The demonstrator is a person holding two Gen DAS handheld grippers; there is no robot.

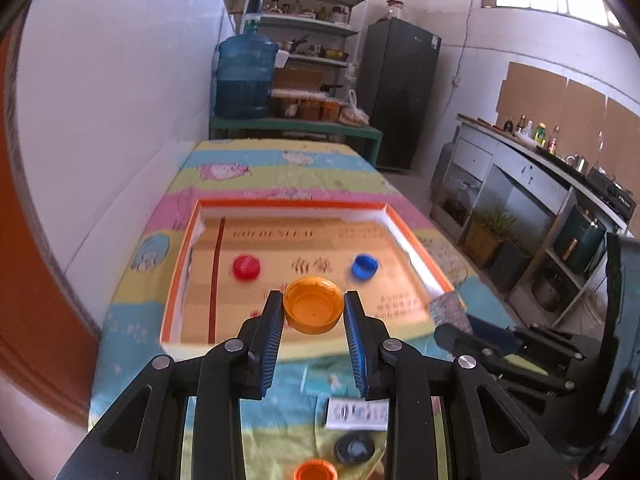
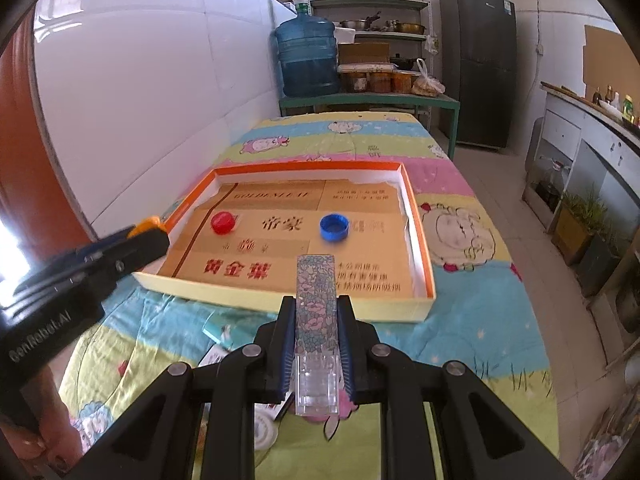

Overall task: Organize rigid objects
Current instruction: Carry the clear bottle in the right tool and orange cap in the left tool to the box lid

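Observation:
My left gripper [image 1: 314,308] is shut on an orange bottle cap [image 1: 314,304], open side toward the camera, held above the near part of an orange-rimmed cardboard tray [image 1: 288,203]. A red cap [image 1: 246,267] and a blue cap [image 1: 364,266] lie in the tray. My right gripper [image 2: 316,320] is shut on a long flower-patterned box with a clear end [image 2: 315,300], held over the tray's near edge [image 2: 280,292]. The red cap [image 2: 223,222] and blue cap [image 2: 334,227] also show there. The left gripper with the orange cap [image 2: 148,225] appears at the tray's left side.
The tray lies on a table with a colourful cartoon cloth [image 2: 472,280]. Near the front lie another orange cap [image 1: 314,472], a dark lid [image 1: 354,448], a white card [image 1: 356,414] and a white lid [image 2: 264,432]. A wall runs along the left; a water jug [image 2: 306,56] stands behind.

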